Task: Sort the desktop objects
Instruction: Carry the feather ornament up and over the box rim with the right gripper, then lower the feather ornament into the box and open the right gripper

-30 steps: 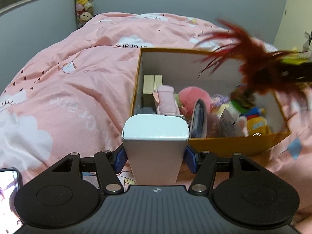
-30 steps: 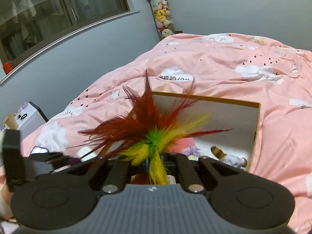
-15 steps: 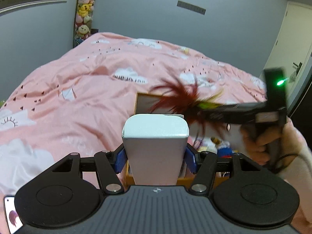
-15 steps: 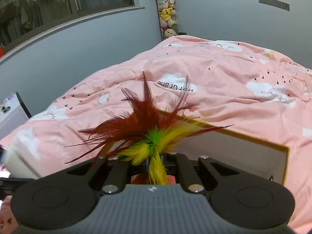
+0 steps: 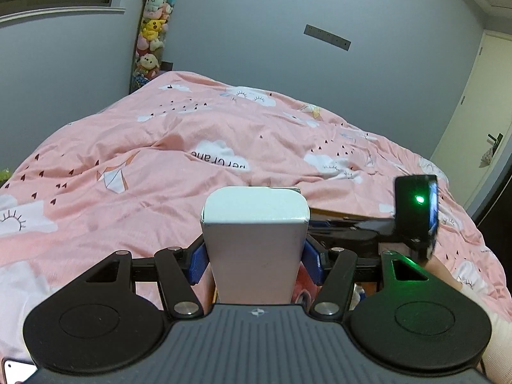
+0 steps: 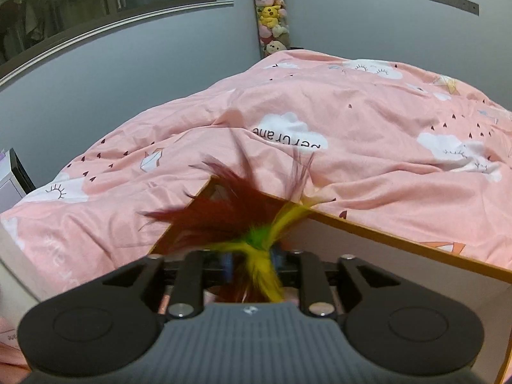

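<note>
- Feather toy (image 6: 252, 224): dark red, yellow and green plumes, blurred. It sits between the fingers of the right hand-held gripper (image 6: 252, 260), above the open orange-rimmed box (image 6: 400, 243). Red plumes fan up and to the left over the box's far corner; one yellow plume trails down toward the camera. Long axis runs roughly along the gripper's pointing line.
- Right hand-held gripper: jaws have just been opening, and now stand apart with the toy's stem loose in the gap; the pads do not appear to press on it. It is tilted down toward the box interior.
- In the left wrist view the right unit's black body with a green light (image 5: 416, 214) appears at the right, a hand (image 5: 443, 270) partly visible beneath it.
- White carton (image 5: 254, 243): upright, long axis vertical, flat top facing up and away. The left hand-held gripper (image 5: 254, 257) is clenched on its two sides with blue pads (image 5: 196, 262), holding it above the box's near edge.
- Box rests on the bed, on a pink cloud-print duvet (image 5: 160, 166).
- Background: grey wall, column of plush toys (image 5: 150, 41) in the corner.
</note>
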### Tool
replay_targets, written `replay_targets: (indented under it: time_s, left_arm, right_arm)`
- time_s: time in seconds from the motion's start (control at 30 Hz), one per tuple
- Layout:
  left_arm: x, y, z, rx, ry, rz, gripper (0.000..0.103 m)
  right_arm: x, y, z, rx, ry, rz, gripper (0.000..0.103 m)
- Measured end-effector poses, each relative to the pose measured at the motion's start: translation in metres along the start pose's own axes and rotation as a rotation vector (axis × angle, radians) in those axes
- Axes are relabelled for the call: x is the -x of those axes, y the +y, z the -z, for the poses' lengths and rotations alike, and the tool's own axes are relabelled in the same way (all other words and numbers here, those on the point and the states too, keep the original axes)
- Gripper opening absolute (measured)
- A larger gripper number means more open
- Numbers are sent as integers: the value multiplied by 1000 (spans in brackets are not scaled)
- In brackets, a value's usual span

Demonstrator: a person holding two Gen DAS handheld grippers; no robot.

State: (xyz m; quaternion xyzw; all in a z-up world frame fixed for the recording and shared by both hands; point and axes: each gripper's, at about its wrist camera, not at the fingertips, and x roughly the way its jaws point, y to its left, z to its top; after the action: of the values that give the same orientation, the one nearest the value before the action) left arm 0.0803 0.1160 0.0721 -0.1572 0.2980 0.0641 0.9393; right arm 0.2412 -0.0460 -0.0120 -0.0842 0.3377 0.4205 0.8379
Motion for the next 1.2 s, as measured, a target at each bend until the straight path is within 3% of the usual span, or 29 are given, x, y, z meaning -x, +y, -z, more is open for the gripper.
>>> replay_targets:
  time_s: [0.1, 0.23, 0.4, 0.53, 0.67, 0.83, 1.0, 1.03, 1.2]
  left_arm:
    - [-9, -2, -3, -2, 1, 1, 69]
    - [-22, -4, -6, -6, 14, 1, 69]
    - [-35, -13, -6, -29, 31, 12, 69]
    - [-41, -26, -4, -50, 45, 48, 69]
    - [-41, -41, -1, -78, 60, 112, 69]
    - [-40, -56, 3, -128, 62, 153, 69]
    - [-43, -62, 4, -122, 80, 233, 69]
    - [-43, -63, 4, -123, 79, 236, 69]
    - [-48, -65, 2, -141, 79, 286, 70]
  right_arm:
    - [12, -4, 1, 5, 2, -14, 36]
    - [38, -7, 7, 43, 20, -97, 36]
    - [75, 4, 21, 181, 33, -189, 37]
    - [92, 16, 31, 281, 29, -234, 44]
    - [95, 21, 35, 354, -2, -204, 48]
    - [92, 16, 35, 341, -10, -205, 51]
    - [100, 19, 37, 355, -63, -206, 48]
    - [102, 20, 37, 359, -73, -192, 43]
    - [108, 22, 36, 403, -72, -133, 41]
